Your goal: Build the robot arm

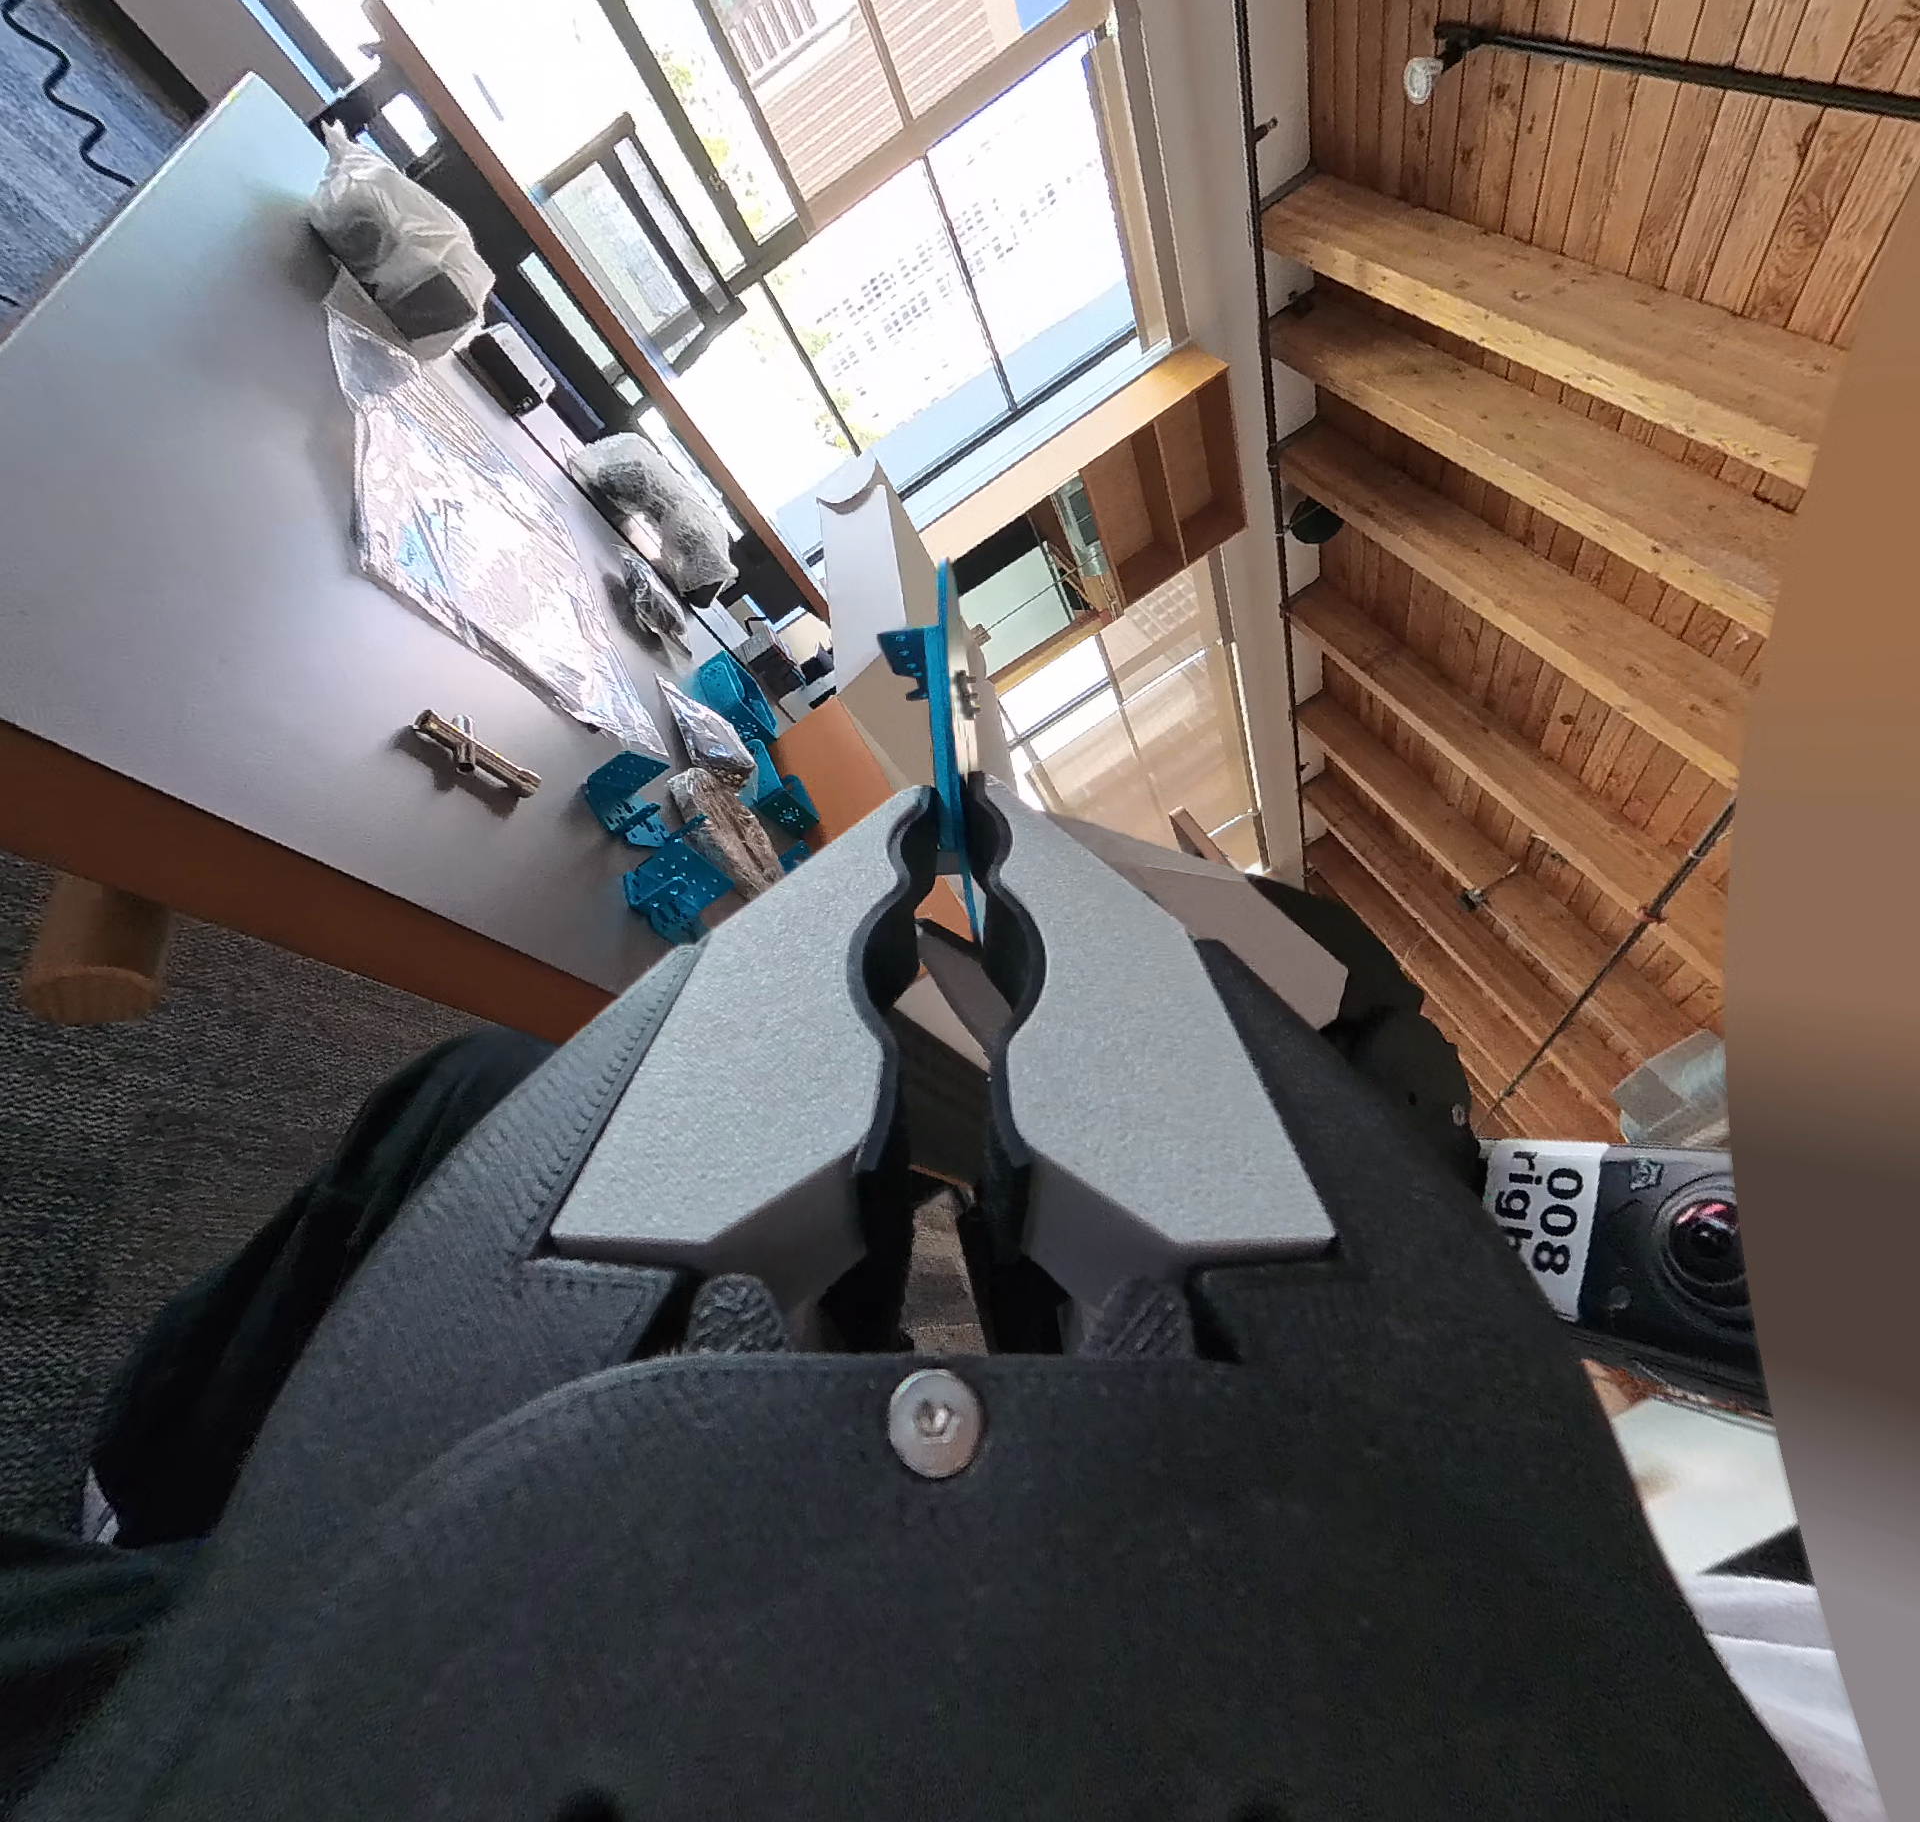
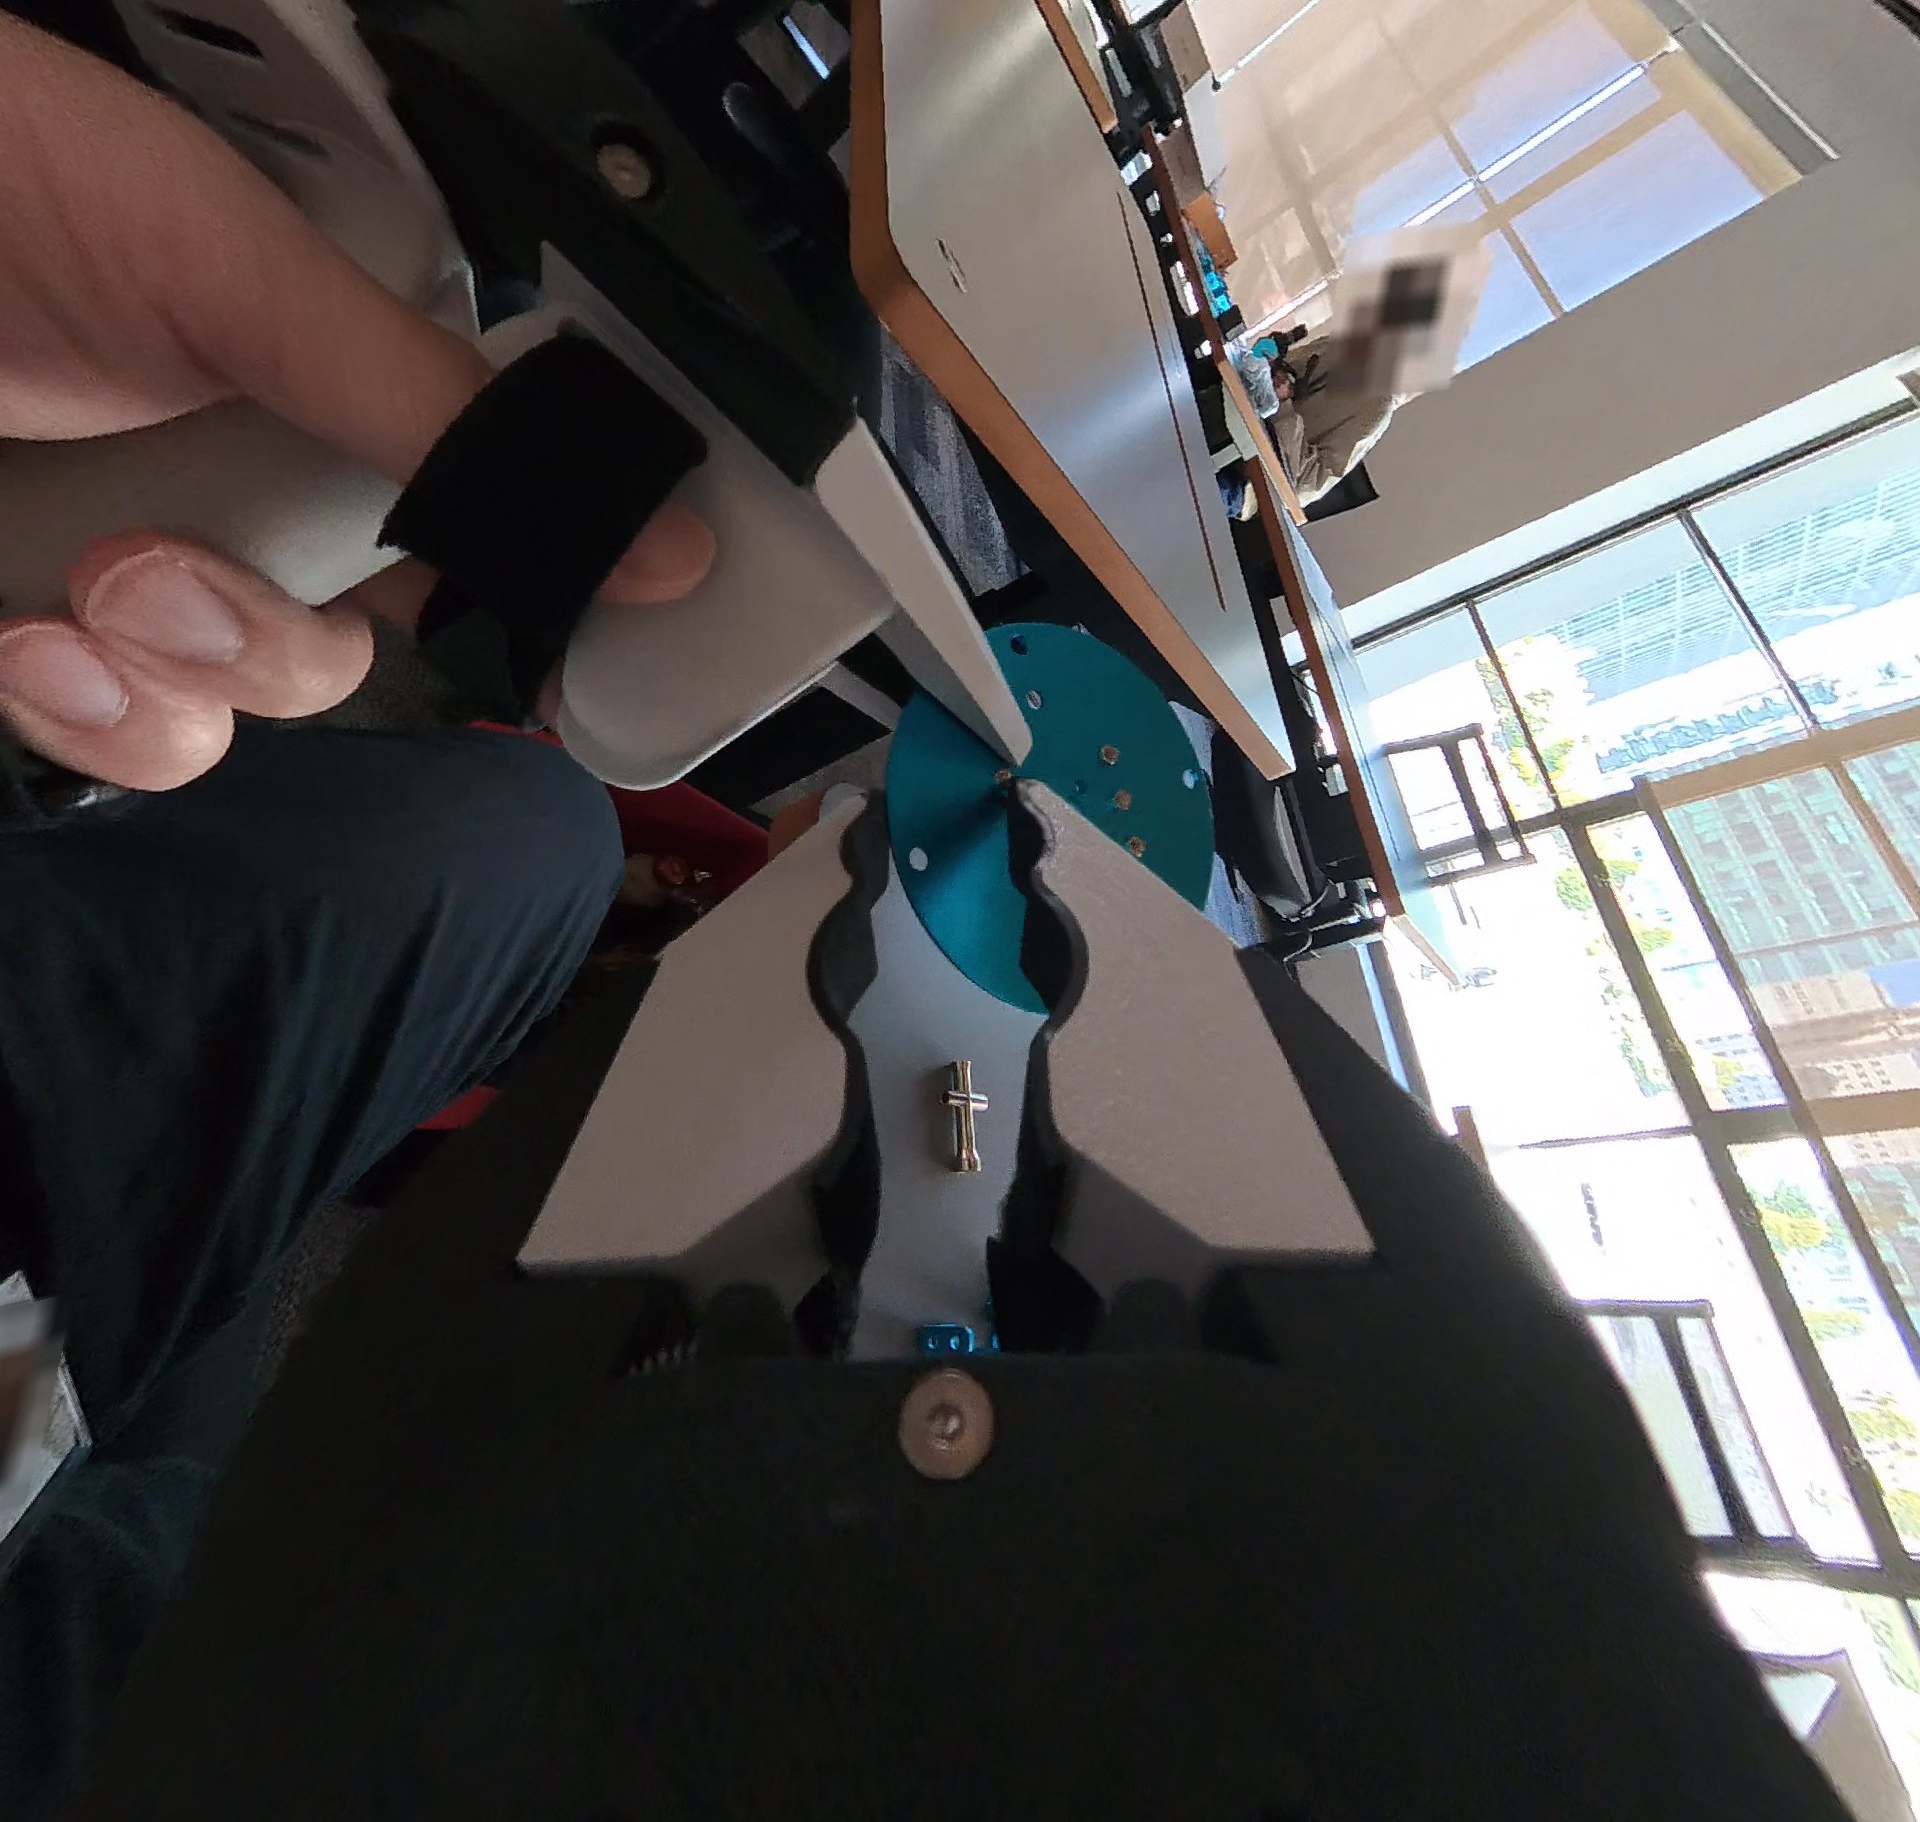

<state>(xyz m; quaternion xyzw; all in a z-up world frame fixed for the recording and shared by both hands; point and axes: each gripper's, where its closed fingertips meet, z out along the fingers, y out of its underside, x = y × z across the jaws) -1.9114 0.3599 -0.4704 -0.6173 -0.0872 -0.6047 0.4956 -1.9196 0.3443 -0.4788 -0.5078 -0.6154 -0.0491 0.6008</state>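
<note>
My left gripper (image 1: 952, 802) is shut on the rim of a round blue metal disc (image 1: 948, 712), held in the air and seen edge-on. A small blue bracket (image 1: 900, 658) and screw ends sit on the disc. In the right wrist view the disc (image 2: 1143, 816) faces me, with several holes and screws. The left gripper (image 2: 1013, 754), held by a hand (image 2: 156, 318), pinches it from the upper left. My right gripper (image 2: 940, 798) is open and empty, with its right fingertip against the disc's face near the centre. One of its pale fingers (image 1: 883, 577) shows behind the disc.
A grey table (image 1: 208, 525) holds a metal cross wrench (image 1: 473, 759), several blue brackets (image 1: 675, 837), small parts bags (image 1: 717, 733) and plastic sheets (image 1: 468, 525). The wrench (image 2: 961, 1112) also shows between my right fingers. Windows and more tables (image 2: 987, 214) lie beyond. A person (image 2: 1330, 422) sits far off. Left and right tips are no more than a few centimetres apart.
</note>
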